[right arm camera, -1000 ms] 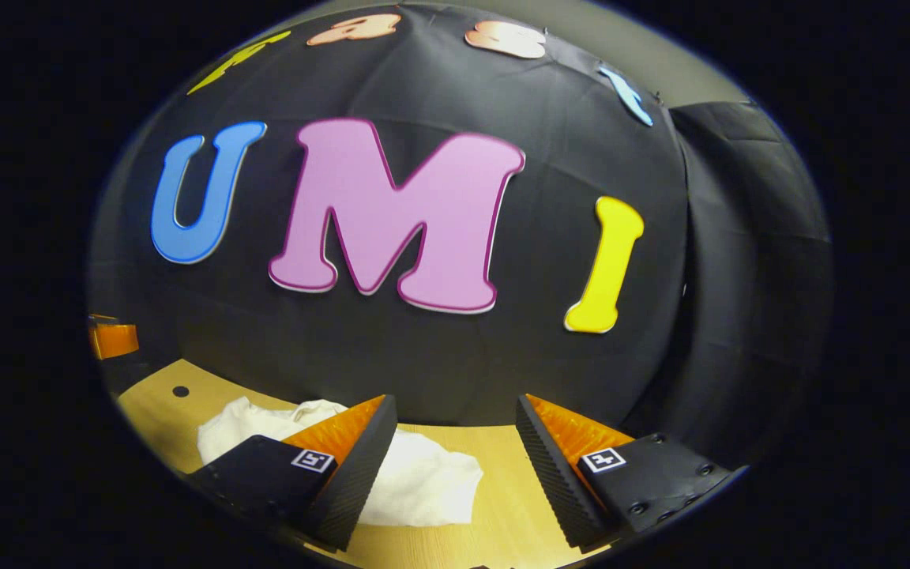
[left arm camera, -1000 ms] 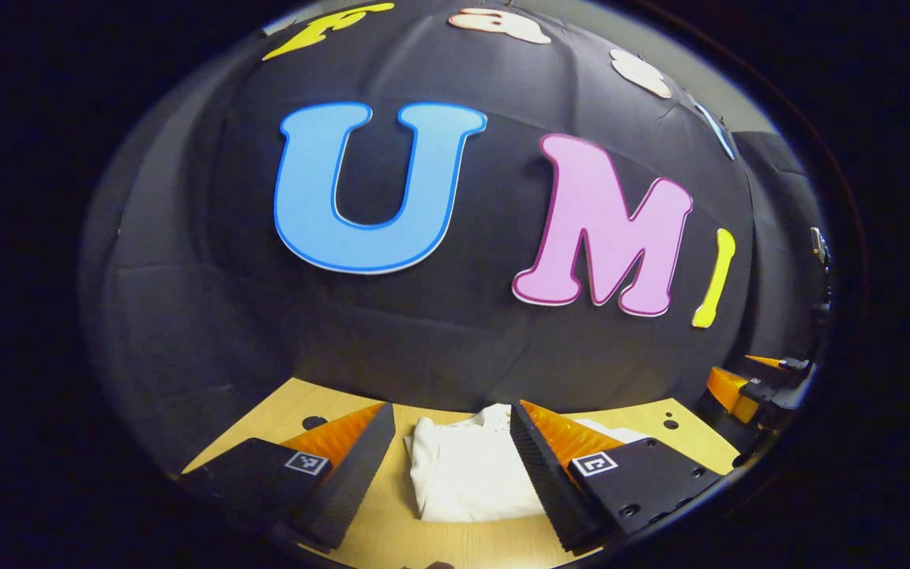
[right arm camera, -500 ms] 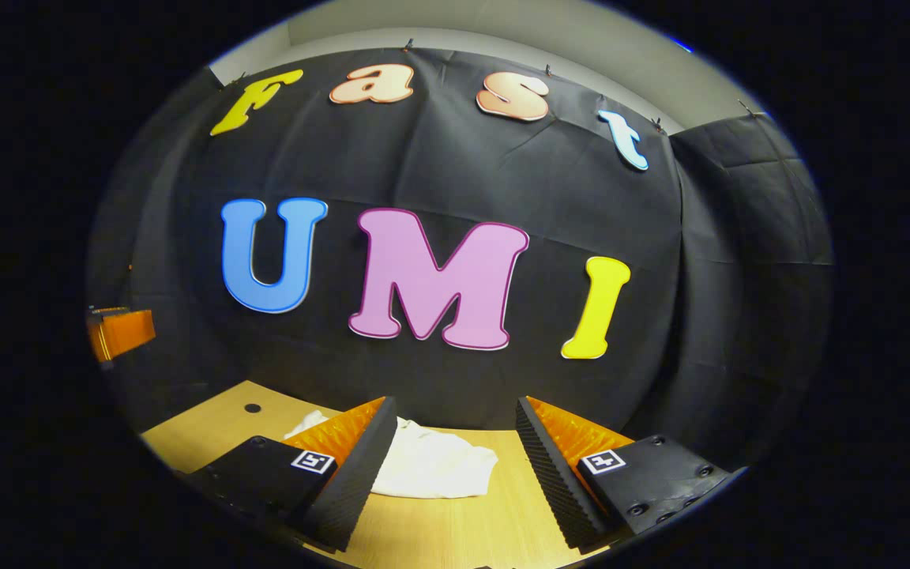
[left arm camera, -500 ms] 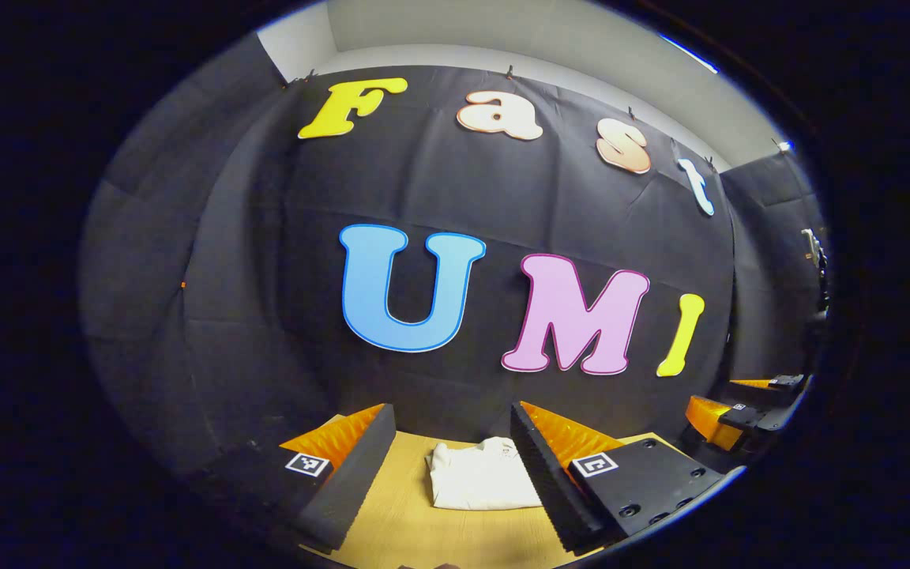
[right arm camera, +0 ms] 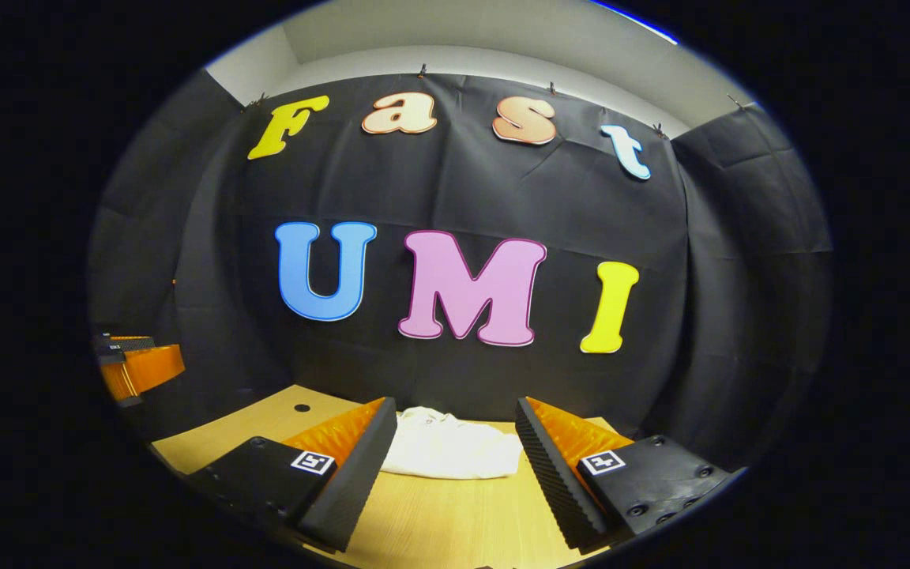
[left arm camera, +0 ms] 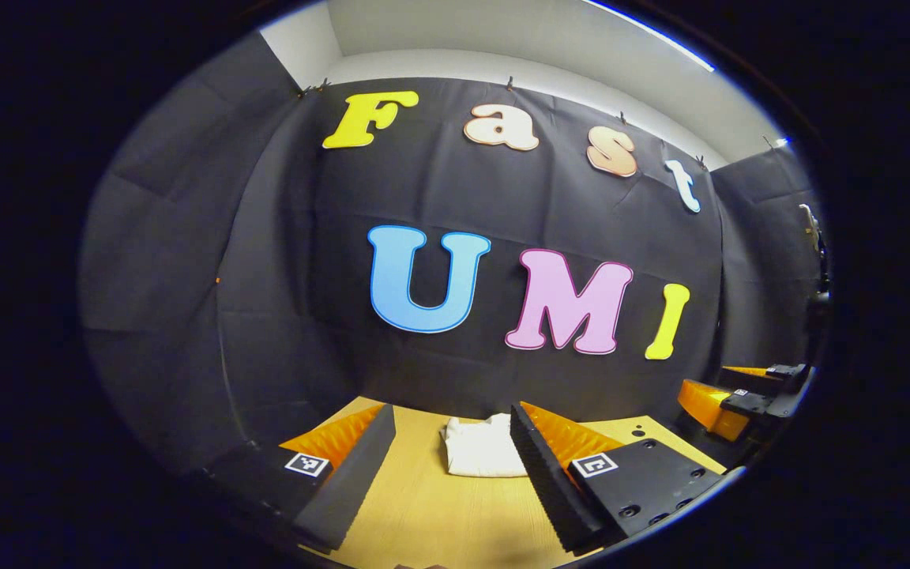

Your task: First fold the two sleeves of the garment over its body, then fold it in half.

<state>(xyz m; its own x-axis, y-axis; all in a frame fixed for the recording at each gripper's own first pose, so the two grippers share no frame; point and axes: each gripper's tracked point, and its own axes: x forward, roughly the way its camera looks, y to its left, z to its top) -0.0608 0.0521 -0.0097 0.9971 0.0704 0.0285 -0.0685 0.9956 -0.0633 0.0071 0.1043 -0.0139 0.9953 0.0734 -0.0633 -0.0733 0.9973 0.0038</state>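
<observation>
The white garment lies folded small on the wooden table, soft and light I'd guess, best pinched at an edge, while the left gripper and right gripper gape wide, empty.

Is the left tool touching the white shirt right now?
Apart. In the left gripper view the open left tool is held back, bare table separating its fingers from the folded shirt.
</observation>
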